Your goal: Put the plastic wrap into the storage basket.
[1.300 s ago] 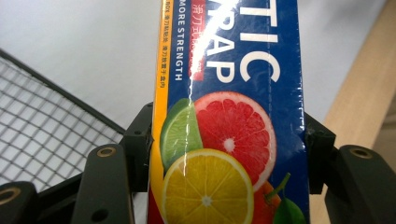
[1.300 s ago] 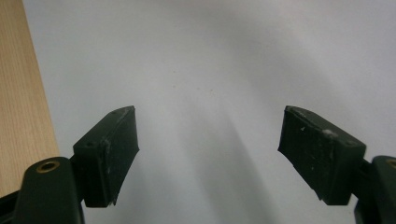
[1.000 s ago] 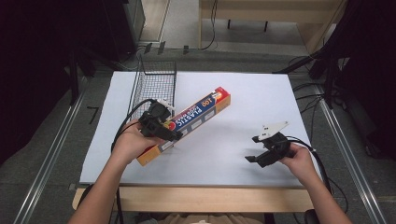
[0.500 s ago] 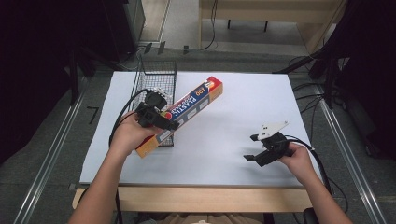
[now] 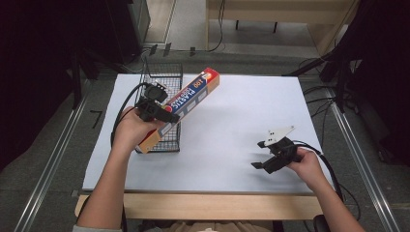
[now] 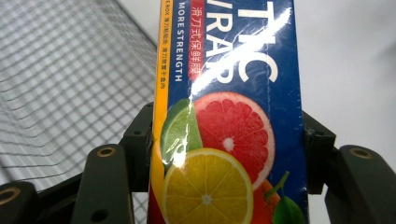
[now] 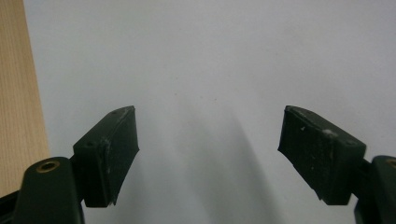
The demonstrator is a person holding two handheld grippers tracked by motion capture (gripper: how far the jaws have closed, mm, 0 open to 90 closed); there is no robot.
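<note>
Above the black wire basket [image 5: 162,113] at ten o'clock on the white-covered bench [image 5: 241,125], the left claw [image 5: 167,116] clamps the long blue-and-orange plastic-wrap box [image 5: 186,104] near its lower end, tilted toward one o'clock, probably to feed it lengthwise into the basket. Right claw [image 5: 261,154] rests at four o'clock, wide, empty.

Wire basket [image 5: 162,77] walls block the table's far-left; right of basket, the white sheet [image 5: 241,121] lies bare, passable.
</note>
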